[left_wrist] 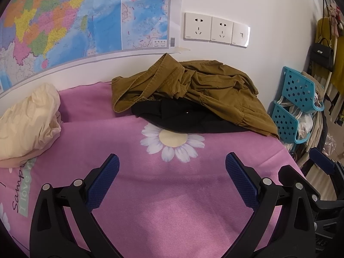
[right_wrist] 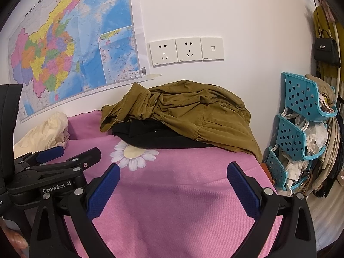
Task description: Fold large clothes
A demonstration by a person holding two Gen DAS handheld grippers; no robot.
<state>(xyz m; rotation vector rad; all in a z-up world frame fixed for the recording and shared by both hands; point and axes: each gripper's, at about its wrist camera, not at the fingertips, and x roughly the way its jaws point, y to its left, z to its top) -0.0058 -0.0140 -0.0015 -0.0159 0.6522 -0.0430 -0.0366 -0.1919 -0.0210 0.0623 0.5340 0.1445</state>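
Note:
A crumpled olive-brown garment (left_wrist: 200, 86) lies in a heap at the far side of the pink sheet, on top of a black garment (left_wrist: 182, 116). Both also show in the right wrist view, the brown one (right_wrist: 193, 111) over the black one (right_wrist: 150, 135). A cream garment (left_wrist: 28, 118) lies bunched at the far left and shows in the right wrist view too (right_wrist: 43, 133). My left gripper (left_wrist: 172, 165) is open and empty above the sheet, short of the heap. My right gripper (right_wrist: 173, 175) is open and empty beside it; the left gripper (right_wrist: 68, 157) shows at its left.
The pink bed sheet (left_wrist: 172, 204) has a daisy print (left_wrist: 172, 142). A wall with a map (left_wrist: 64, 21) and sockets (left_wrist: 215, 30) stands just behind the bed. Stacked blue baskets (right_wrist: 301, 129) with cloth stand at the right edge, with hanging bags and clothes (right_wrist: 326, 49) beyond.

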